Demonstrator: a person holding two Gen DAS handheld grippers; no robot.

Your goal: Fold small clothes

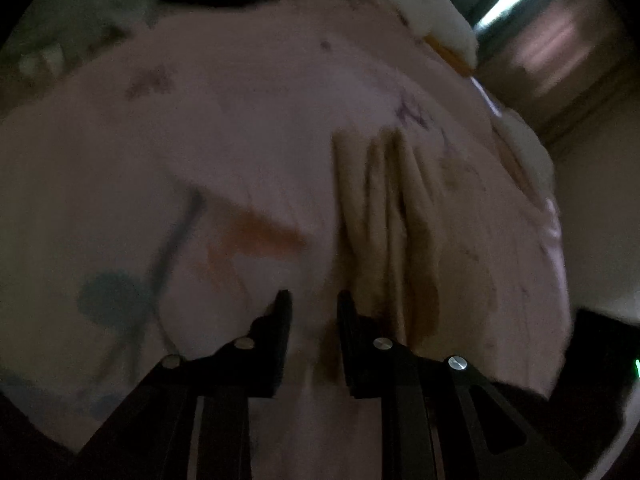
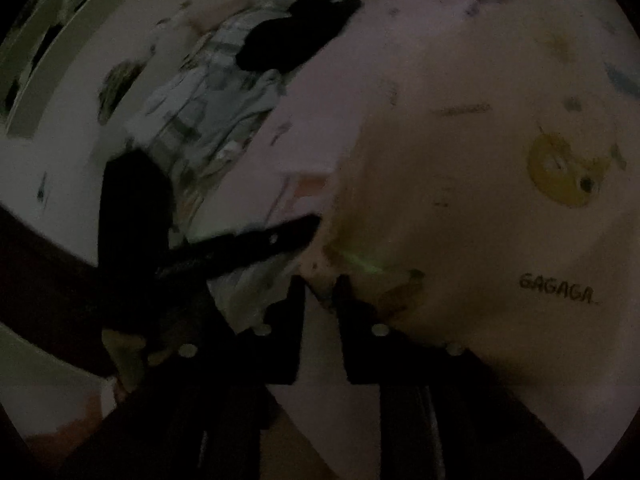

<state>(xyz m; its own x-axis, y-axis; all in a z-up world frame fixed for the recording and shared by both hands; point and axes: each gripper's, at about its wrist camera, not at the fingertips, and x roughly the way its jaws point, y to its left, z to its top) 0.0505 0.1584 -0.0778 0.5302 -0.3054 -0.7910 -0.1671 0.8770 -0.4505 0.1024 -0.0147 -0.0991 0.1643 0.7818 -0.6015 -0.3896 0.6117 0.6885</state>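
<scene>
Both grippers, left (image 1: 312,300) & right (image 2: 320,282), are pinching the beige duck-print cloth garment (image 2: 460,200), partly bunched. Fold is looking unfinished; beyond the garment, a striped & black clothes pile (image 2: 224,96) is waiting.

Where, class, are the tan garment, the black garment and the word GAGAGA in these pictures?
tan garment (image 1: 392,216): left wrist view, on its bunched folds.
black garment (image 2: 296,28): right wrist view, on its dark middle.
GAGAGA print (image 2: 558,288): right wrist view, on the middle letters.

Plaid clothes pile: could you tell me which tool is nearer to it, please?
Left. The left tool lies right beside the plaid clothes pile; the right tool sits farther off, at the cream garment's edge.
</scene>
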